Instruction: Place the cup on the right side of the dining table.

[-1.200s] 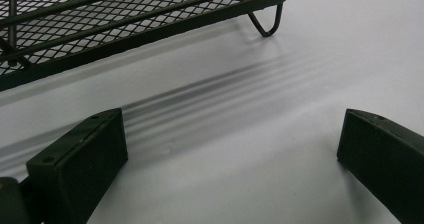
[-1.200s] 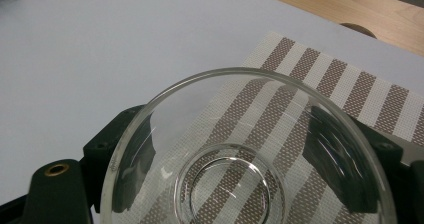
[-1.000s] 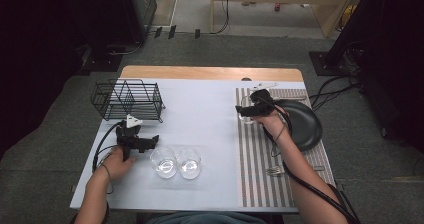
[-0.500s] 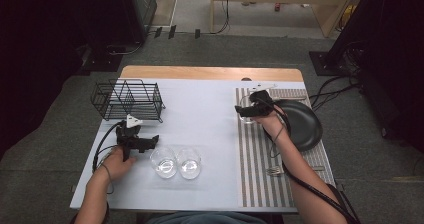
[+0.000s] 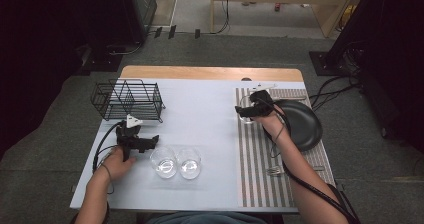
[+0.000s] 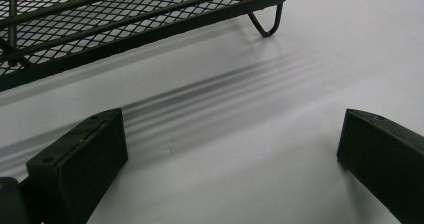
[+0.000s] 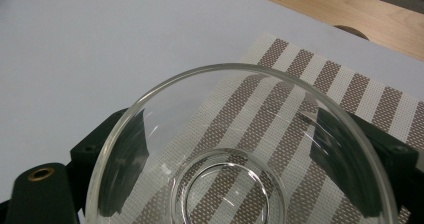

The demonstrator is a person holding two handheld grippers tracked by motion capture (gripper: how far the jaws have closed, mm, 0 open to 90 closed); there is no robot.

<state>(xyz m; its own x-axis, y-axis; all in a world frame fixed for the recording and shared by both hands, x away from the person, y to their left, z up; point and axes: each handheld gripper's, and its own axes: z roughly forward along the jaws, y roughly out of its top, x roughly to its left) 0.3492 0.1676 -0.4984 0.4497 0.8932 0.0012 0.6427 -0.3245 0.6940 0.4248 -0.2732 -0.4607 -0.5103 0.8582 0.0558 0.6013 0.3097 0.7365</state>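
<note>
Right gripper (image 5: 243, 111) at the mat's (image 5: 260, 184) far left corner, jaws either side of a glass (image 7: 240, 149). Both jaws sit against the glass walls from outside, seen through the glass in the right gripper view, so it reads as gripped. Whether the base rests on the mat or rides just above it, cannot tell. Likely reason for the spot: a place setting, with the plate (image 5: 300, 126) just beside on the mat's right and the fork (image 5: 274, 171) nearer the front edge.

Left gripper (image 5: 150, 143) low over the desk (image 5: 200, 114), jaws wide apart, nothing between them. It sits between the rack (image 5: 127, 100) and the two glasses (image 5: 176, 162) near the front edge; judged parked, or ready for the next glass.

Held glass: clear, upright, round thick rim, narrower round base. The mat's brown and white stripes show through it. Empty, looks clean.
</note>
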